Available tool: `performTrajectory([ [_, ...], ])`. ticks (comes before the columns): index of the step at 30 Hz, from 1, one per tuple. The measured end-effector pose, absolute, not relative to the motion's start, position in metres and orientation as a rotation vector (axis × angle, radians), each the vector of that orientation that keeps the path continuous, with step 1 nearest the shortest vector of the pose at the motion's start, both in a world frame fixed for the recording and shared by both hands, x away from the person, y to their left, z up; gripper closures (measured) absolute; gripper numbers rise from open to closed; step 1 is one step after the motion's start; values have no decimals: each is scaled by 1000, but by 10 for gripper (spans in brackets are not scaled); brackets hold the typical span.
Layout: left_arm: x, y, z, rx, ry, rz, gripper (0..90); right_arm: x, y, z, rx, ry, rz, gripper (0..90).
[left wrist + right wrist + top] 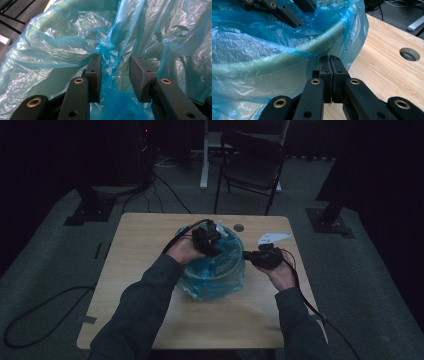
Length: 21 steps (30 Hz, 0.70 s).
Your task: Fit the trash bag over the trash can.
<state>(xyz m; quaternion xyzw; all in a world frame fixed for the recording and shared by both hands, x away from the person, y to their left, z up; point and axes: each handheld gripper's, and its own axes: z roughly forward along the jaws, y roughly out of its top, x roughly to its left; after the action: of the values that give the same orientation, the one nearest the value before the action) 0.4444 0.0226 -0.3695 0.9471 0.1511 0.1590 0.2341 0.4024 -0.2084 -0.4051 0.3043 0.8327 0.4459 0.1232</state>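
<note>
The blue plastic bag (212, 272) is lining a green bin (287, 58) standing on the table (150, 235). The right hand-held gripper (329, 65) is pinching its rim film at the right. Farther, the left hand-held gripper (115, 72) is standing open around a bunched fold.

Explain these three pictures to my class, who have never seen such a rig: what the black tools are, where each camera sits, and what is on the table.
A person sits at a wooden table and holds a black tool in each hand. Each tool ends in two-jaw tongs and carries its own small camera. One picture looks down from above the table. The other two look along the jaws of each tool. On the table stands a round bin lined with a thin blue bag. The left tongs reach into the bin; their jaws stand apart with a bunched fold of bag between them, not pinched. The right tongs are shut beside the bin's rim; whether they pinch any bag is unclear.
</note>
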Motion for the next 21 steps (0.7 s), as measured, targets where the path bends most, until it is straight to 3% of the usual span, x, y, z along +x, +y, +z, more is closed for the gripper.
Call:
performTrajectory([
  [6,443,16,-378,2678,399,498,595,402,-206,-405,883,2435,1302,895],
  [21,443,10,-387,2759,382,501,571,401,-207,-405,883,2432,1306,896],
])
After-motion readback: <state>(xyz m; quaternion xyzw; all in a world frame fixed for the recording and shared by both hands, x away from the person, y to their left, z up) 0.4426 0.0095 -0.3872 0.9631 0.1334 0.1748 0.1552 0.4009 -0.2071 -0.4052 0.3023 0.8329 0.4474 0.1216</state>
